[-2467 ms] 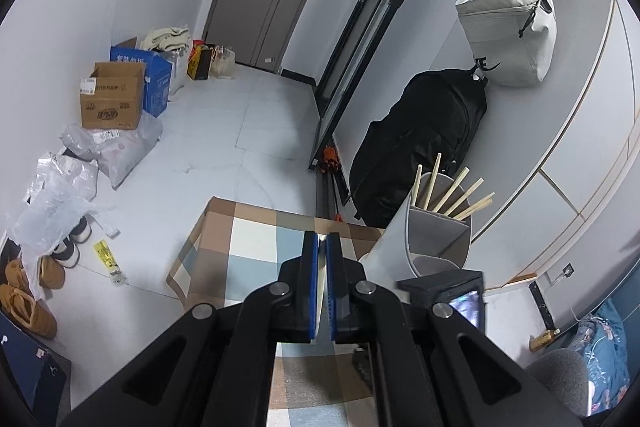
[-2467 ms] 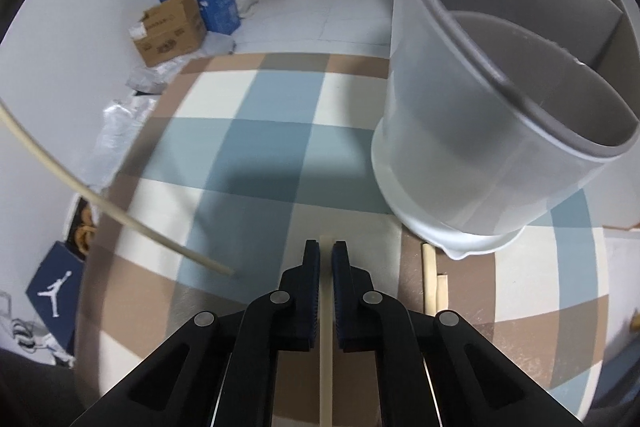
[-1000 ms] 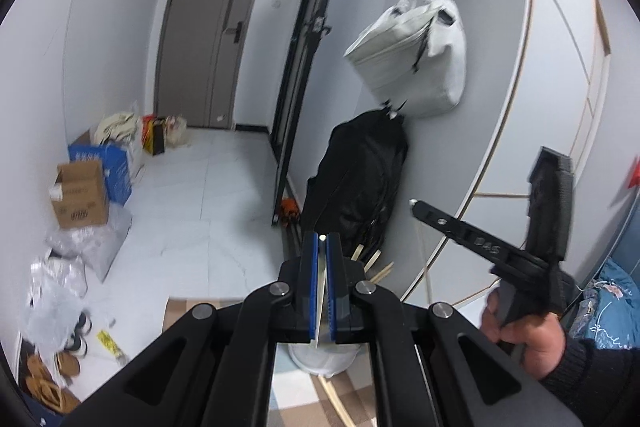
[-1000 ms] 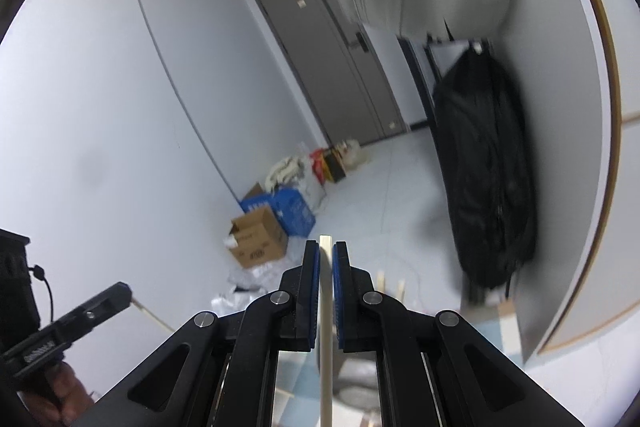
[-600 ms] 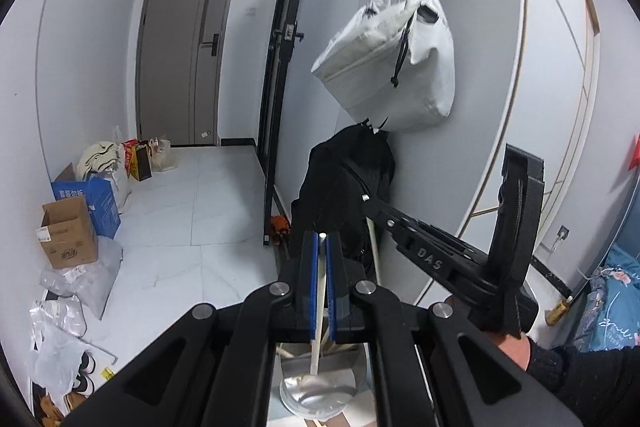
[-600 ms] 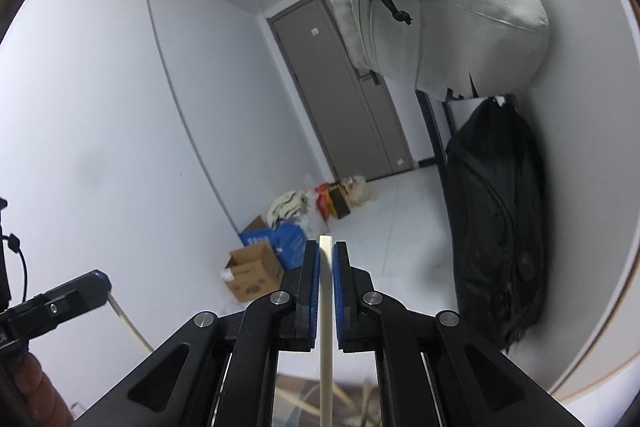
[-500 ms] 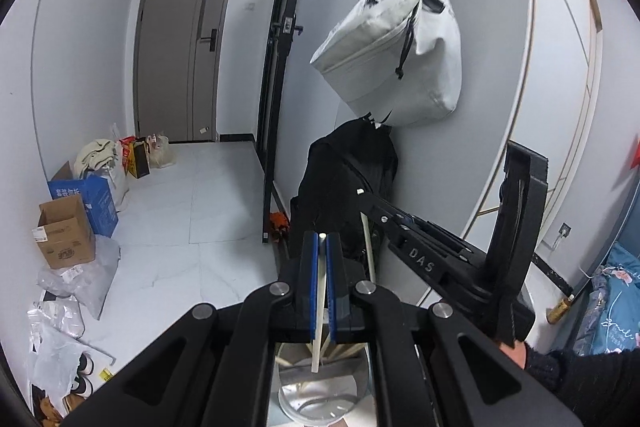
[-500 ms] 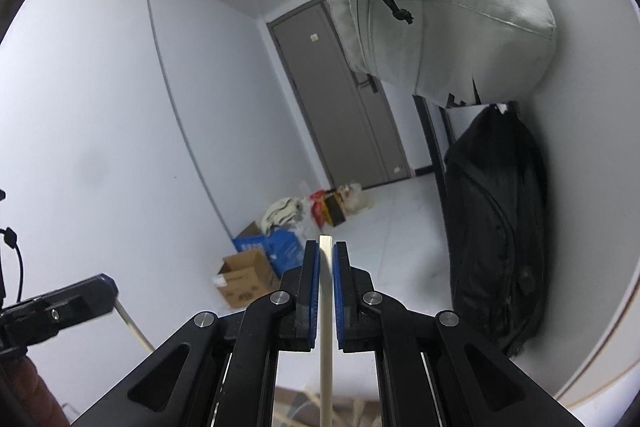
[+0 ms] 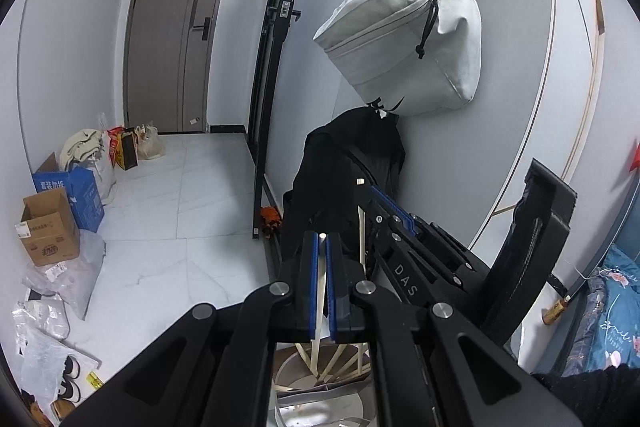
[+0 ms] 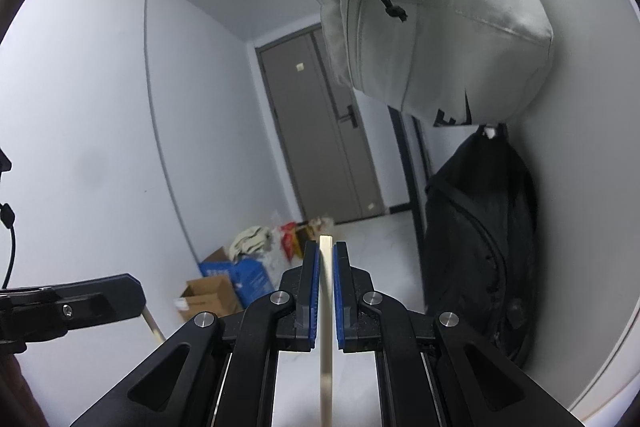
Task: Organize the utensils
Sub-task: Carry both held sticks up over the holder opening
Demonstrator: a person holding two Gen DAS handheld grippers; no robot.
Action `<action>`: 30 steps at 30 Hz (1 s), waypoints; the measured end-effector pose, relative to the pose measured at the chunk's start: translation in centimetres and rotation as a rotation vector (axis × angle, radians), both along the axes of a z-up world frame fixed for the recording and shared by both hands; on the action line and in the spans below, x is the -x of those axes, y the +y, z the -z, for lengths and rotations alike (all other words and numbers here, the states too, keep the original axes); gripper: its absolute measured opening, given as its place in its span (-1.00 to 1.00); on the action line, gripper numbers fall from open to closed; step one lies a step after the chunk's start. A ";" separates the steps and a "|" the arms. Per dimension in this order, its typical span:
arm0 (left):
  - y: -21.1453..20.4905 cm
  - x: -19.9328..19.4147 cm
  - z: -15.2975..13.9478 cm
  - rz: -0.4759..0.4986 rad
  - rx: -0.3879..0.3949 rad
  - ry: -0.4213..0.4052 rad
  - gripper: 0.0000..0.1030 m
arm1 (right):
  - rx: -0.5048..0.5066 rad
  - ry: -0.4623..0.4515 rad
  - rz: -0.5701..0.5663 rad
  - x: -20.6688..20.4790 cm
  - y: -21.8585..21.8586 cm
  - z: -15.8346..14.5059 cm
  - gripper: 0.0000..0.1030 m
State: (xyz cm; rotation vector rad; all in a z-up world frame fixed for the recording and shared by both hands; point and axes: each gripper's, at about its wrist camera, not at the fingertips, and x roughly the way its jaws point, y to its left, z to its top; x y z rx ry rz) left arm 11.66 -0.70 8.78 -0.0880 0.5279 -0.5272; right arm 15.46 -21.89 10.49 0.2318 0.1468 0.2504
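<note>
Two tools are up in the air in front of us, each clamped on a single pale wooden chopstick. Our left tool [image 9: 322,287] has its blue pads pressed flat against its chopstick [image 9: 319,311], whose square top end shows just at the pad tips while its lower part slants down into the grey holder [image 9: 320,403] below. We see that holder only through the gap between the tool's arms, with several more chopsticks [image 9: 340,357] fanned inside it. Our right tool [image 10: 327,291] grips its own chopstick [image 10: 326,347] the same way, the stick running straight up between the pads and ending a little beyond their tips. In the left wrist view the right tool [image 9: 362,183] reaches across from the right, its stick hanging down beside our left one, close but apart. In the right wrist view the left tool [image 10: 80,301] shows at the lower left edge with a short length of its stick under it. Behind both, a pale grey bag [image 9: 404,39] hangs on the wall above a black backpack [image 9: 348,163], and cardboard boxes [image 9: 50,227] and plastic bags stand along the far side of the white tiled floor [image 9: 192,195] near a grey door [image 9: 172,31].
</note>
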 end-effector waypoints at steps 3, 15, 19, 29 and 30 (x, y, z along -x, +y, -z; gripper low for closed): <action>0.0 -0.3 0.2 0.004 0.000 0.008 -1.00 | 0.004 -0.020 0.012 0.1 0.3 0.4 -0.89; 0.6 -1.4 1.3 0.008 0.024 0.024 -1.00 | 0.036 -0.060 0.108 1.3 1.3 1.9 -0.89; 0.8 -1.5 1.5 0.012 0.030 0.027 -1.00 | 0.059 -0.094 0.102 1.9 2.0 2.0 -0.89; 1.1 -1.7 2.1 0.030 0.040 0.031 -1.00 | 0.101 -0.115 0.117 2.5 2.7 3.1 -0.89; 1.2 -1.7 2.2 0.033 0.043 0.034 -1.00 | 0.102 -0.111 0.112 2.6 2.7 3.1 -0.89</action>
